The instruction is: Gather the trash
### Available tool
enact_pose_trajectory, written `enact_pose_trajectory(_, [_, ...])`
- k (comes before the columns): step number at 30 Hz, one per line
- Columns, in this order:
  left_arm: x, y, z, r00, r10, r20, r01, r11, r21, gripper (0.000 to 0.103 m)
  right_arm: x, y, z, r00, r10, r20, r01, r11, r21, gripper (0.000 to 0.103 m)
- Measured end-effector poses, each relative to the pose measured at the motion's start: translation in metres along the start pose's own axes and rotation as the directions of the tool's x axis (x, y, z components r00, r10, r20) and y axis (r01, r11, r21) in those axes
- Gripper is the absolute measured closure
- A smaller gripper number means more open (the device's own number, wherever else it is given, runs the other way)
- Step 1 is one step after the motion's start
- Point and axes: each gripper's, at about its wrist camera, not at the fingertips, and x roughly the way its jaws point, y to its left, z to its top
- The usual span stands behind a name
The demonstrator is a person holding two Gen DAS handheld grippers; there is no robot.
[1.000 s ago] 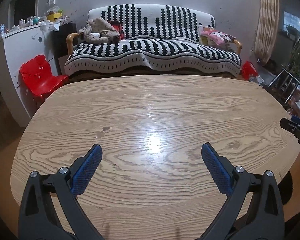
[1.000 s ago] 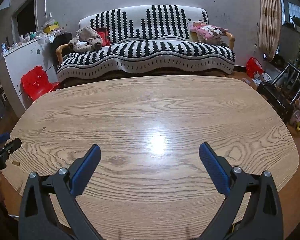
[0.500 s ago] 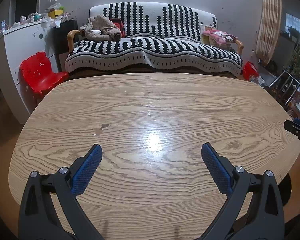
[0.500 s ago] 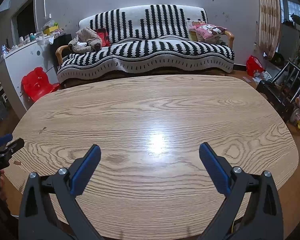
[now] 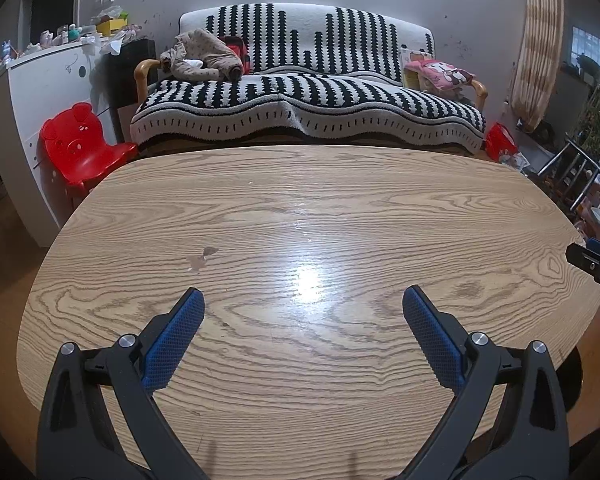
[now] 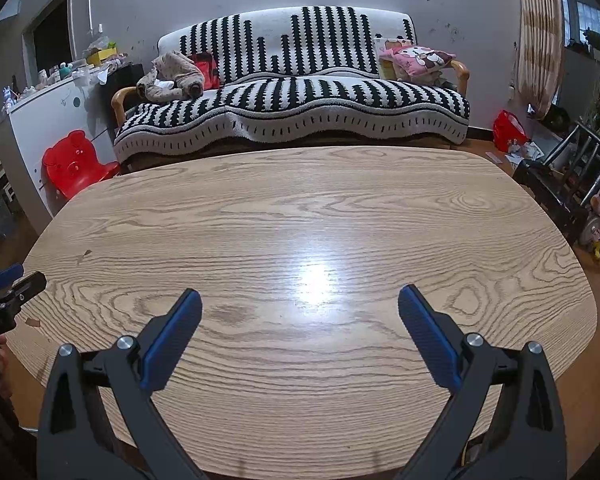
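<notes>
My left gripper [image 5: 303, 296] hovers open over the near half of an oval wooden table [image 5: 340, 208], with nothing between its blue pads. My right gripper [image 6: 299, 295] is open in the same way over the table [image 6: 300, 200], also holding nothing. Each gripper shows at the edge of the other's view: the right gripper [image 5: 592, 260] at the table's right end, the left gripper [image 6: 8, 284] at its left end. No clear piece of trash lies on the tabletop. I see only a small pale stain [image 5: 198, 261] and a tiny brown speck [image 6: 32, 322] near the left edge.
Behind the table stands a black-and-white striped sofa [image 5: 308, 100] with clothes and a pink cushion on it. A red child's chair [image 5: 80, 148] and a white cabinet [image 5: 40, 92] are at the left. A red bag [image 6: 508, 130] and a dark metal rack [image 6: 572, 184] are at the right.
The left wrist view has drifted slightly, so the sofa sits a little more centred. Both grippers stay open and hold nothing.
</notes>
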Motion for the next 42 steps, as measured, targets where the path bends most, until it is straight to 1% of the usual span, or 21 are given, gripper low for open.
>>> enact_pose_trajectory(15, [0.0034, -0.0057, -0.0039, 1.0, -0.003, -0.007, 0.003, 1.0, 0.012, 0.007, -0.0014, -0.0034, -0.0002, 1.0, -0.004, -0.006, 0.004, 1.0, -0.005, 0.008])
enact_pose_trajectory(42, [0.0023, -0.0036, -0.005, 1.0, -0.003, -0.007, 0.003, 1.0, 0.014, 0.007, -0.0013, -0.0003, 0.0003, 1.0, -0.008, -0.006, 0.008, 1.0, -0.005, 0.008])
